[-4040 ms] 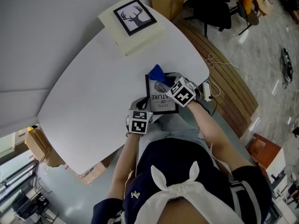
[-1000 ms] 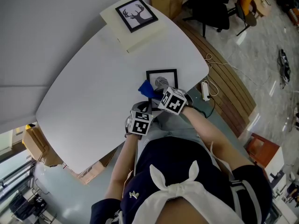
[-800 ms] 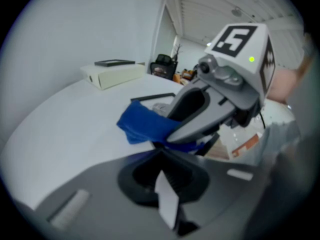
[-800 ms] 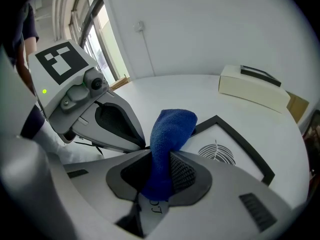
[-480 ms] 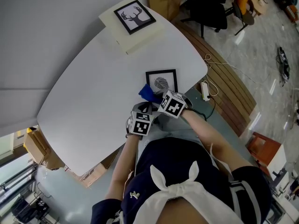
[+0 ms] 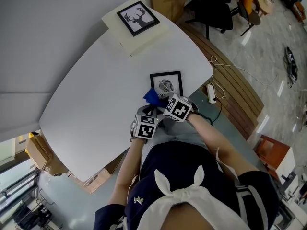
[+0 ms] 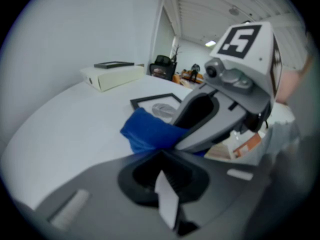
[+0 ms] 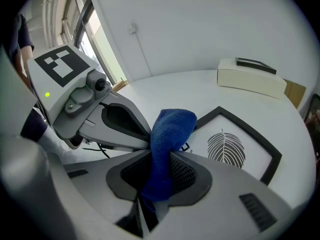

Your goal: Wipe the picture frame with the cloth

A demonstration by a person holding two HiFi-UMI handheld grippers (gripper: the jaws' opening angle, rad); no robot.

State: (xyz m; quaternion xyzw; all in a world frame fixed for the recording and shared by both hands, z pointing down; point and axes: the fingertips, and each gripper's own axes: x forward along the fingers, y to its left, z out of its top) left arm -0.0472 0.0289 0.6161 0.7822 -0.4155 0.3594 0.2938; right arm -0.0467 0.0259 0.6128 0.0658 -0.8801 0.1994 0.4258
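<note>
The picture frame (image 6: 166,84) is black with a white leaf picture, and it lies flat on the white table (image 6: 96,80). The blue cloth (image 8: 167,134) is bunched up, pinched in the right gripper (image 8: 157,156), just beside the frame's corner.

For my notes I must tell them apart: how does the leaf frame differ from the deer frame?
The leaf frame lies on the table, near the cloth; the deer frame lies on a cream box at the far end. The leaf frame shows a leaf, the deer frame a deer head. Both are black-edged and lie flat.
</note>
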